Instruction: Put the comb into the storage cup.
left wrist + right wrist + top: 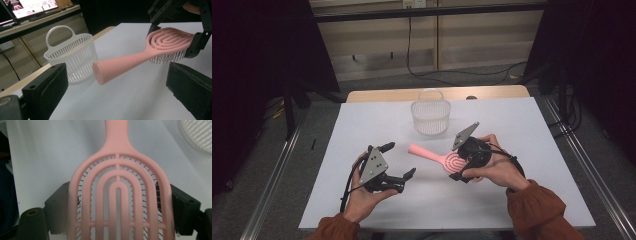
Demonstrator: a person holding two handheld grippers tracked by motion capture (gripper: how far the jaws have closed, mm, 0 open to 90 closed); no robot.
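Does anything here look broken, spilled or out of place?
Nothing stands out. The pink hairbrush looks whole, clamped by its head in the right gripper with its handle pointing out over the table. The white basket stands upright and the left gripper is open.

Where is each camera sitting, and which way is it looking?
High view: above the table, looking forward and down; both hands and sleeves show.
Left gripper view: on the left gripper, facing the white basket; its open jaws show.
Right gripper view: on the right gripper, looking along the pink hairbrush in its jaws.
All share the hairbrush.
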